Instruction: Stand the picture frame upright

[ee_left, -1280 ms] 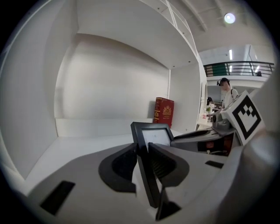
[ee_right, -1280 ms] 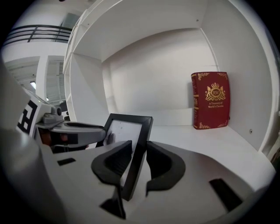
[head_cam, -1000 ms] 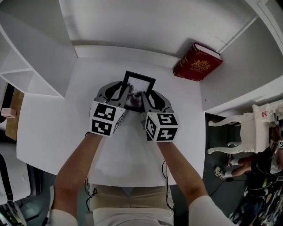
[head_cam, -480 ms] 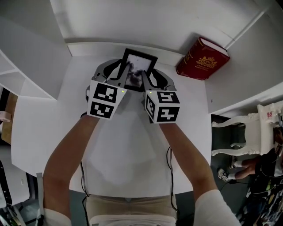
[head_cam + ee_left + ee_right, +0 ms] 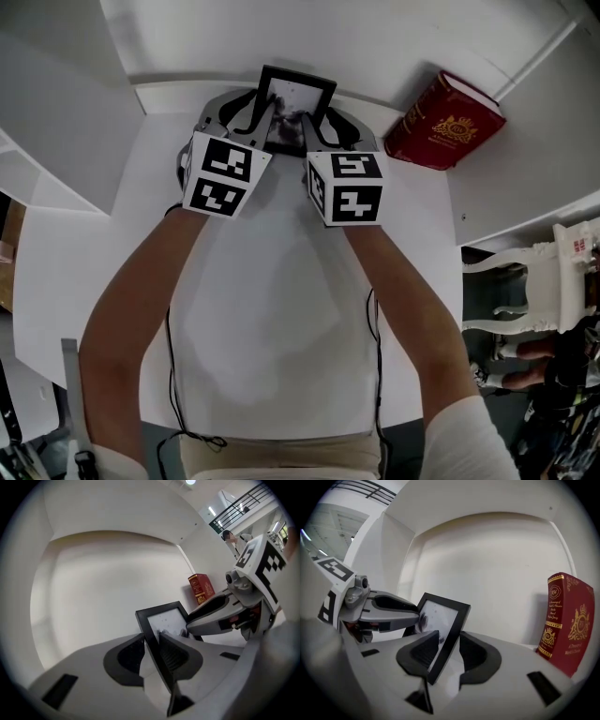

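We reach both arms across the white table (image 5: 281,337) toward its far edge; there the left gripper (image 5: 260,120) is clamped on the left side of the black picture frame (image 5: 296,92), and the right gripper (image 5: 315,129) on its right side. The frame tilts back close to the wall; a red book (image 5: 452,122) stands at the far right corner.

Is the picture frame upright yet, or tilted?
Tilted, not free-standing: the picture frame leans in both gripper views, clamped at its side edges by the left gripper and the right gripper.
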`<state>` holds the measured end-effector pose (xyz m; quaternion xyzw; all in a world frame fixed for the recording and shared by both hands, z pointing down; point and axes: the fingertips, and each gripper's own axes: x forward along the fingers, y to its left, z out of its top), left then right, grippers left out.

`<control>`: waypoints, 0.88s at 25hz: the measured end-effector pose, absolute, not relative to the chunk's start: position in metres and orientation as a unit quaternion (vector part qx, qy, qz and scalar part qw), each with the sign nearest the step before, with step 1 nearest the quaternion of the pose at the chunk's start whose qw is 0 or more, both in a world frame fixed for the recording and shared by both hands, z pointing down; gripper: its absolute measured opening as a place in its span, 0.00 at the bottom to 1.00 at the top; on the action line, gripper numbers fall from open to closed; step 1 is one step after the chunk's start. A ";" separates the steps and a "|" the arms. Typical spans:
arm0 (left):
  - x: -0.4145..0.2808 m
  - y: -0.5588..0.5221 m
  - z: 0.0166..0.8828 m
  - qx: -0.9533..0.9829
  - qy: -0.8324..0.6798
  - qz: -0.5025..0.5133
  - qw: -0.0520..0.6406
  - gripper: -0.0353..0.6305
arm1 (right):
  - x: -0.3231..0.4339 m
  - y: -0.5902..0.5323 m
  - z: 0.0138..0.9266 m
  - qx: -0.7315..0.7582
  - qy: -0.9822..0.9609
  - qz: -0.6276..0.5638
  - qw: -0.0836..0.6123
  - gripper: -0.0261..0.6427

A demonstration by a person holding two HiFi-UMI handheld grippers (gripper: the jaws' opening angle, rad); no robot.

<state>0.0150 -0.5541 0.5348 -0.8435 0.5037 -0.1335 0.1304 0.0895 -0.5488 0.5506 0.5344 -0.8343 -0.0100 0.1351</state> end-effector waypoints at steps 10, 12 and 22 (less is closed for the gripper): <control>0.014 -0.579 0.537 -0.814 0.544 -0.140 0.149 0.19 | 0.089 -0.571 0.552 0.545 -0.817 -0.079 0.171 0.25; 0.017 -0.582 0.537 -0.810 0.544 -0.148 0.162 0.19 | 0.092 -0.578 0.552 0.547 -0.813 -0.087 0.181 0.25; 0.027 -0.596 0.547 -0.803 0.534 -0.195 0.181 0.21 | 0.102 -0.594 0.554 0.553 -0.799 -0.124 0.202 0.24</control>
